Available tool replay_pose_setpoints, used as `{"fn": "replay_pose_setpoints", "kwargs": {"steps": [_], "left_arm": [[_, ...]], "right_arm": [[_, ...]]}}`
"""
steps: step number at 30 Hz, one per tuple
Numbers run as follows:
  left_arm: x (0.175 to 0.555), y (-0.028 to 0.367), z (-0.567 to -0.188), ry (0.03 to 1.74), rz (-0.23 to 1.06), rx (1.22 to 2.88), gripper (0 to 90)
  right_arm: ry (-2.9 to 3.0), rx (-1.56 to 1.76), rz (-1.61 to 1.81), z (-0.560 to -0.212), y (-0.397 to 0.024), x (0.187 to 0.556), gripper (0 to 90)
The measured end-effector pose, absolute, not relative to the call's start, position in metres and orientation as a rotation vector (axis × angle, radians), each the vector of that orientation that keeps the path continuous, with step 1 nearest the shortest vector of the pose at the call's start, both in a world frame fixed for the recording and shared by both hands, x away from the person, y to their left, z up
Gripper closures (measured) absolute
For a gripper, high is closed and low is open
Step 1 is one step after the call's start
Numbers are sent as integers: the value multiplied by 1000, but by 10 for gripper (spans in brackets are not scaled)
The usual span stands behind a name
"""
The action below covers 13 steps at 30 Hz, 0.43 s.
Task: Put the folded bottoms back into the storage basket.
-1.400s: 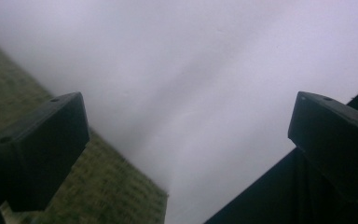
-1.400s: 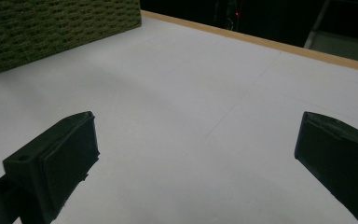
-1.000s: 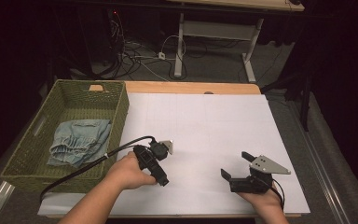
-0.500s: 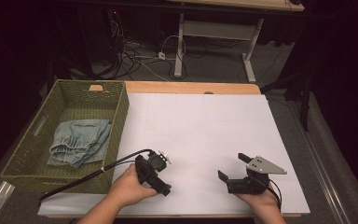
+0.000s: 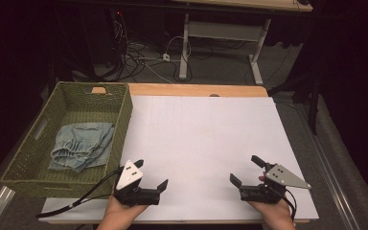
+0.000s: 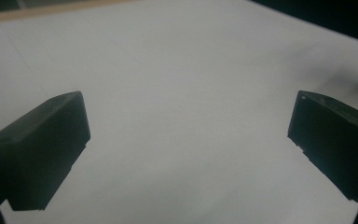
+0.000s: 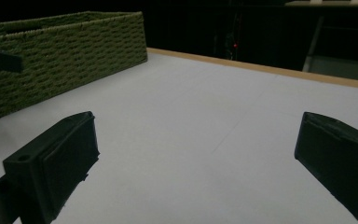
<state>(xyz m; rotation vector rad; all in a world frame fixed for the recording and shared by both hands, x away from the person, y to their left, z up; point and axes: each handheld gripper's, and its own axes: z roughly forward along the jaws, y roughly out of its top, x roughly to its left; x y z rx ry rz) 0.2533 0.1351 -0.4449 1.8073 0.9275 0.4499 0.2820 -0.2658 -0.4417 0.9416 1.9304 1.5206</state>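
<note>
Both your tools, left (image 5: 150, 176) and right (image 5: 247, 171), sit released and empty on the bench (image 5: 201, 129); jeans (image 5: 82, 145) lie in the basket (image 5: 123, 112), so next looks like parking.

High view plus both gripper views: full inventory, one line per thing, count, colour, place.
basket: 1, green woven, left edge of table.
denim cloth: 1, light blue, bunched inside basket.
white sheet: 1, white, covers most of table top.
table: 1, wood, bare strip along far edge.
desk frame: 1, white legs, on floor beyond table.
cables: several, on floor beyond table.
left gripper: 1, black, near edge beside basket, jaws open.
right gripper: 1, black, near edge at right, jaws open.
hands: 2, bottom edge.
</note>
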Motion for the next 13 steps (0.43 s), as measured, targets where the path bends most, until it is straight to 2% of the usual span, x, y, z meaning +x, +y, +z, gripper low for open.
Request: {"fn": "replay_pose_setpoints", "kwargs": {"steps": [2, 6, 9, 10, 13], "left_arm": [[240, 143, -448, 918, 454, 1752, 0], [241, 146, -446, 912, 452, 1697, 0], [257, 155, -453, 1027, 299, 1568, 0], [259, 157, -455, 1038, 303, 1571, 0], [256, 152, -458, 964, 459, 1751, 0]], "right_arm": [[1895, 953, 1522, -440, -271, 276, 0], [1867, 966, 1528, -441, -278, 272, 0], [1864, 981, 1518, -444, -277, 276, 0], [1865, 987, 1515, -444, -277, 276, 0], [1869, 976, 1506, -445, -276, 275, 0]]}}
